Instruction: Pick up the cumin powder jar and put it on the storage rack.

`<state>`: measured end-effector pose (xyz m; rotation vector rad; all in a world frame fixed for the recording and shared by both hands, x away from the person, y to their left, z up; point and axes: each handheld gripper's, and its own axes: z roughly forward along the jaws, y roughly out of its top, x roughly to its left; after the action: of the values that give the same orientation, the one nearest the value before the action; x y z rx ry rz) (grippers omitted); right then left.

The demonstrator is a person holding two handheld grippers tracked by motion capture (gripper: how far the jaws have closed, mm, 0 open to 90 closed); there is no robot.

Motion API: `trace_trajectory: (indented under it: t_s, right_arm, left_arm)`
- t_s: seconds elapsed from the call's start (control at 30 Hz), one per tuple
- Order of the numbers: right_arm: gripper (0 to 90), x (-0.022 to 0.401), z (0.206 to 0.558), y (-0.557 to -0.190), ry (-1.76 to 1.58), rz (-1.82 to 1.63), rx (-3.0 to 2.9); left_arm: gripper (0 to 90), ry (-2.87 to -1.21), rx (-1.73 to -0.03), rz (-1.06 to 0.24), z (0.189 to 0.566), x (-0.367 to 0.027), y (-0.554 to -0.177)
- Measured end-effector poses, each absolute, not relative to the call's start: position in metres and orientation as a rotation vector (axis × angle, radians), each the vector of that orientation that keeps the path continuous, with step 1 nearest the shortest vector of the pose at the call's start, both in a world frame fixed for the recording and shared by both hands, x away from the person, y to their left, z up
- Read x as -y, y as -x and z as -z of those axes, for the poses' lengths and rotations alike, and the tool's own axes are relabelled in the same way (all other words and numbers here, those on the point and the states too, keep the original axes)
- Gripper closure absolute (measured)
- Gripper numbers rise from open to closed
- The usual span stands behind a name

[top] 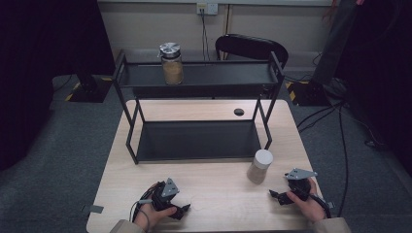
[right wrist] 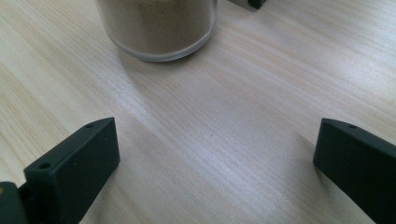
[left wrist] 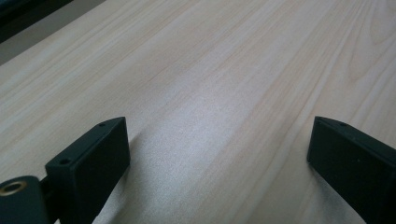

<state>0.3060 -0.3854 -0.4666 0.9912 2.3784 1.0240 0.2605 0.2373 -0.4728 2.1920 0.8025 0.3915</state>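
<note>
The clear round jar with a white lid and a fill of tan powder (top: pixel 259 166) stands upright on the pale wooden table (top: pixel 209 187), its long axis vertical and its lid facing up. It sits on the near right part of the tabletop, just in front of the right front leg of the black metal two-tier shelf rack (top: pixel 199 77). In the right gripper view the jar's glass base (right wrist: pixel 159 25) rests flat on the wood, ahead of the jaws and a little to their left, apart from them.

The right gripper (top: pixel 282 197) lies low over the table near the jar, on its right and nearer the person, and points toward it. Its two black jaws stand wide apart with only bare wood between them; they grip nothing and touch nothing but perhaps the tabletop.

The left gripper (top: pixel 180 209) lies at the near left of the table, well apart from the jar. Its jaws also stand spread wide, with bare wood grain between them and nothing in their grasp.

A second clear jar with a silver metal lid and tan contents (top: pixel 171 63) stands upright on the left part of the rack's top shelf.
</note>
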Motion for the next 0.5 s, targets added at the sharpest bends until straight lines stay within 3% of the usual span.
trace_trajectory:
  t_s: [0.5]
  right_arm:
    - [0.0,0.3854,0.4666,-0.306,-0.99,-1.024,-2.38]
  left_arm:
    - [0.0,-2.187,-0.799,-0.401,0.4765,-0.2342,-0.2579]
